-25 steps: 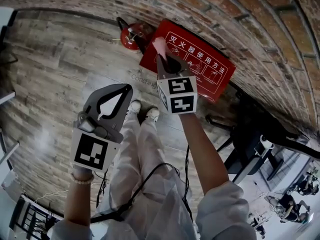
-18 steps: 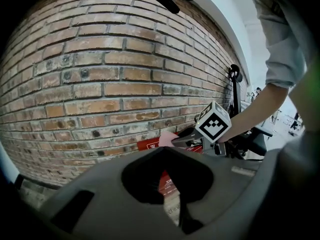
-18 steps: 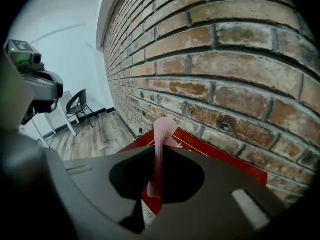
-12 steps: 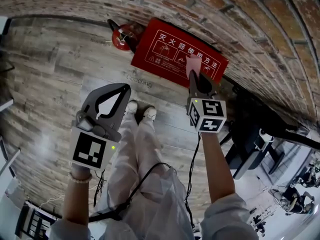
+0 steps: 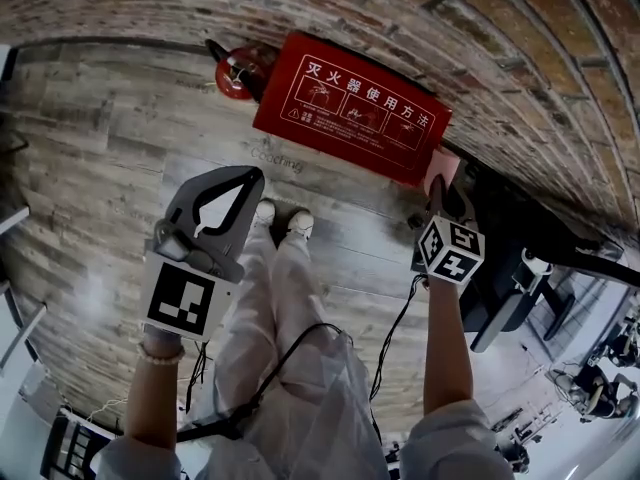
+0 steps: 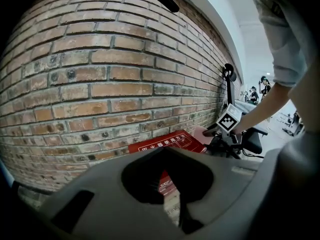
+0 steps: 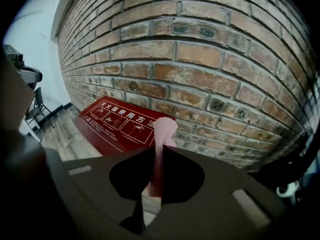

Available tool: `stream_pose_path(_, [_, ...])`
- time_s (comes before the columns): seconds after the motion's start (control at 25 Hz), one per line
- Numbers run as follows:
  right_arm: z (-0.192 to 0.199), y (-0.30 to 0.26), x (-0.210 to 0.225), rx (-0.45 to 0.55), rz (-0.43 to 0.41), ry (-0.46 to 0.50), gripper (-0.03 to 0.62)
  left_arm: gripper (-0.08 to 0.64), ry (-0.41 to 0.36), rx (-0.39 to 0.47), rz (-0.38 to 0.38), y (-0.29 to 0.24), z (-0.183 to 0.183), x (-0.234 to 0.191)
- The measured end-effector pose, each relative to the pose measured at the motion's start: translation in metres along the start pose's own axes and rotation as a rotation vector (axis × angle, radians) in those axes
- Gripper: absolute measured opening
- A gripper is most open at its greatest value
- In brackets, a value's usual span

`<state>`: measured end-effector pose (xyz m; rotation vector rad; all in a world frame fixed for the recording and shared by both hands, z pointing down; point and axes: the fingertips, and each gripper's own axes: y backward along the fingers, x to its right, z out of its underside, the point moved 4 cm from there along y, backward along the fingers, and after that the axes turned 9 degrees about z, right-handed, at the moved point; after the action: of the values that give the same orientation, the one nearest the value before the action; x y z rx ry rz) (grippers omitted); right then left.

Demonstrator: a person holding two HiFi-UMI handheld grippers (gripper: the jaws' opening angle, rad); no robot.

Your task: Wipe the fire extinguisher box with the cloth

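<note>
The red fire extinguisher box [image 5: 350, 106] stands on the floor against the brick wall, its lid printed with white characters and pictures; it also shows in both gripper views [image 7: 119, 122] [image 6: 167, 142]. My right gripper [image 5: 440, 180] is shut on a pink cloth [image 5: 443, 164] [image 7: 162, 134], which sits at the box's right end, just off its corner. My left gripper [image 5: 236, 176] hangs shut over the wooden floor, well short of the box, holding nothing.
A red fire extinguisher [image 5: 237, 71] stands at the box's left end. A brick wall [image 5: 480, 38] runs behind. Black equipment on stands [image 5: 525, 268] crowds the right side. The person's legs and white shoes [image 5: 285, 220] are below the box, with a black cable trailing.
My right gripper has carried the pink cloth rightward along the box lid, from near its left part to past its right end. The left gripper stayed where it was.
</note>
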<state>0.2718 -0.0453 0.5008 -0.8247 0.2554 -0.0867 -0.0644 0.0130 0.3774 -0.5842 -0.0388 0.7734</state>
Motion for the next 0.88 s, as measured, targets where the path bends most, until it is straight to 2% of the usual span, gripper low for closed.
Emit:
stream_pose_path(0.16, [0.018,0.001,0.005,-0.039,0.021,-0.038,0.028,0.0,-0.002,0.005,0.007,-0.002,-0.002,0.002])
stream_pose_path(0.48, [0.032,-0.015,-0.022,-0.098,-0.018,-0.093,0.028,0.0,-0.013,-0.004,0.017,-0.007,-0.006,0.006])
stream_pose_path(0.88, [0.033,-0.019,-0.051,-0.112,-0.077,-0.086,0.028,0.0,-0.02,-0.002,0.025,-0.01,-0.007,0.01])
